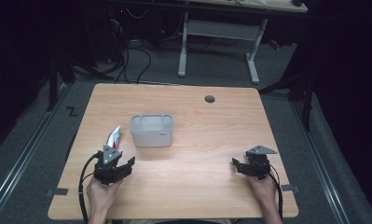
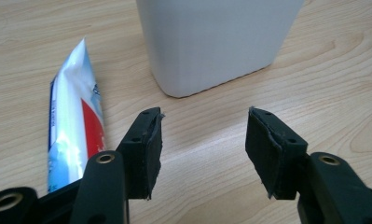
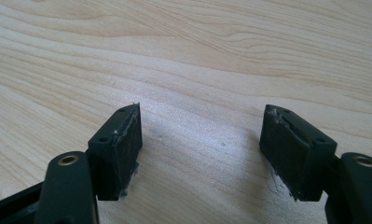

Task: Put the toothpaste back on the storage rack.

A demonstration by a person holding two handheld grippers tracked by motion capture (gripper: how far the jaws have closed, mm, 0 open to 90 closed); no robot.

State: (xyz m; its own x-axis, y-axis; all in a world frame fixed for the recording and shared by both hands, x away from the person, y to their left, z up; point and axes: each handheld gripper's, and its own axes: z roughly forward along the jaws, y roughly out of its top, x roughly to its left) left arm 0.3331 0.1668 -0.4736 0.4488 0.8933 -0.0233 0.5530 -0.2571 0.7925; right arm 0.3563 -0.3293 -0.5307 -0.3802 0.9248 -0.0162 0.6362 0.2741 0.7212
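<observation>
1. A light wooden table with a smooth, wavy grain and rounded corners has a small round dark hole near its far edge.
2. A white, frosted plastic box with rounded corners and an open top stands near the middle of the table. Its walls look matte and plain in the left gripper view.
3. A soft, flattened tube in glossy white, blue and red lies flat just to the left of the box, apart from it. In the left gripper view the tube has a crimped, wedge-shaped end pointing away from the camera.
4. The left gripper, held in a hand, sits just behind the tube. Its black, rubber-padded jaws stand wide apart over bare wood, holding nothing.
5. The right gripper rests well apart on the table's right side, held by the other hand. Its jaws are also spread wide, empty, over bare wood; the pad edges look frayed.
</observation>
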